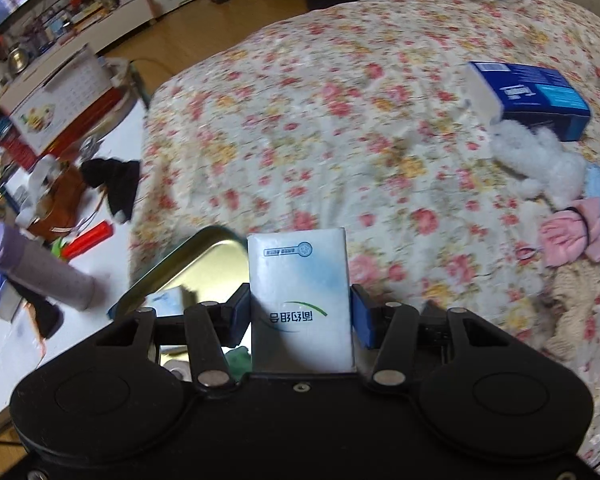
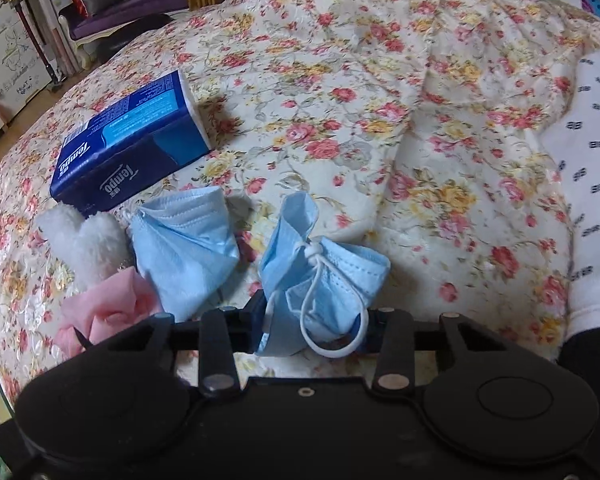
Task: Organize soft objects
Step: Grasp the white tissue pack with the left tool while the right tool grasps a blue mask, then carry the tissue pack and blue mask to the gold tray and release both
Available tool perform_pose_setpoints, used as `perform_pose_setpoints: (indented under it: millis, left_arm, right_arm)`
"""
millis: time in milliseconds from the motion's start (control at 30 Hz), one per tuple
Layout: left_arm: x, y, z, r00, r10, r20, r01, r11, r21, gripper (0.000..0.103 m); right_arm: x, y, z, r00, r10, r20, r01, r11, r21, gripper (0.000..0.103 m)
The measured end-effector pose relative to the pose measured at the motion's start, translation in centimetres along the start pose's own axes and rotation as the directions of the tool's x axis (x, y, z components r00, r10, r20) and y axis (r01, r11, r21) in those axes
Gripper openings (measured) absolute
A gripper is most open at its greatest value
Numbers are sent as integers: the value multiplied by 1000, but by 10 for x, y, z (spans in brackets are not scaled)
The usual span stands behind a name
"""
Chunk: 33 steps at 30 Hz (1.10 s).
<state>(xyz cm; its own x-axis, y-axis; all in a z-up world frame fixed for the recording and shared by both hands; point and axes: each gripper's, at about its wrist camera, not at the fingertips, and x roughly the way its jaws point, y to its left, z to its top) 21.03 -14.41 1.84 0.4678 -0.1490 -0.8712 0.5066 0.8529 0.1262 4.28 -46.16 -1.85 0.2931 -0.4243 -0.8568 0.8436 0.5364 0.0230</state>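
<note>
Clamped between the blue pads of the left tool (image 1: 300, 314) stands a small white tissue pack (image 1: 299, 300), upright, held by its two long sides over the edge of the floral bed (image 1: 320, 120), with a metal tray (image 1: 204, 256) just beyond on the left. It looks light and squashy, so a grip across the flat middle should hold. Across the bed, the right tool (image 2: 314, 322) is closed on a crumpled blue face mask (image 2: 320, 276), its ear loop dangling. Limp and slippery, it is best pinched through the bunched folds. A second mask (image 2: 188, 248), pink cloth (image 2: 108, 308), white plush (image 2: 80, 240) and blue tissue box (image 2: 128, 140) lie near.
</note>
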Motion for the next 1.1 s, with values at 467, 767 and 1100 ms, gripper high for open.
perform_pose_setpoints:
  millis: [467,767,1100]
  left_arm:
    - [26,100,-18,997,46,-54,-58,970,-237,50]
    - [51,100,1,999,4,-50,-15,977,-215,50]
    - [88,95,-7,996,-27,-86,14,990,-143,51]
  right_arm:
    - [-117,62,-36,979,157,129,-132,974,-186,40]
    - [-159,148,-89,944,331,6,-305,877,-371,40]
    - [-164,242,-162,931,340,-130,-353,756,-551,40]
